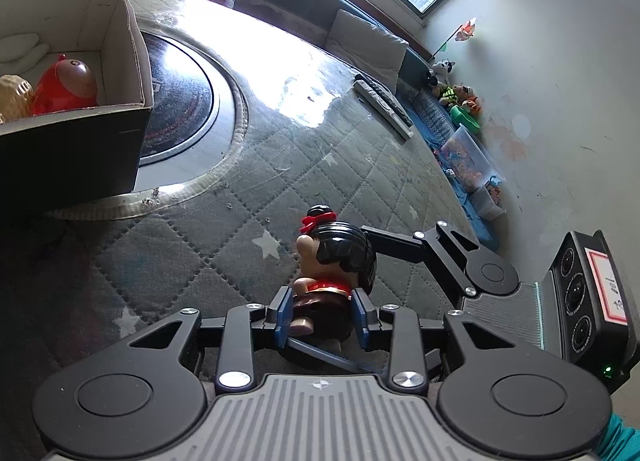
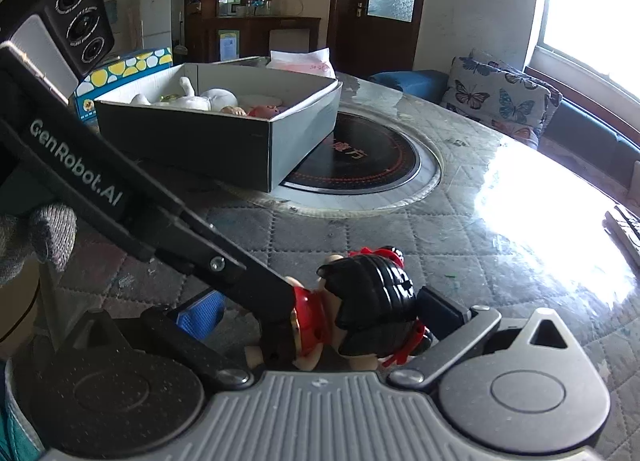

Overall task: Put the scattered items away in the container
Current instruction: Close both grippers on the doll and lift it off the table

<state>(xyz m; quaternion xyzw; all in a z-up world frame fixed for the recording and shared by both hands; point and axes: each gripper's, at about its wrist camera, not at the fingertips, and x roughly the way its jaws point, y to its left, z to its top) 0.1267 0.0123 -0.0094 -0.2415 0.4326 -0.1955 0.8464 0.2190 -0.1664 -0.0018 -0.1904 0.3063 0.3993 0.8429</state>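
Left tool (image 1: 320, 315) clamping doll (image 1: 334, 261), right tool (image 2: 320, 315) straddling it

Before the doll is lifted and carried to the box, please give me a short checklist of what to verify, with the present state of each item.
1. Left gripper closed on the doll: ok, both blue pads press its waist.
2. Right gripper out of the way: not ok, its fingers are around the doll's head.
3. Doll off the table: cannot tell.
4. Box open at the top: ok.
5. Room inside the box: ok, bare floor shows beside the red toy.
6. Path to the box: ok, nothing stands between them.
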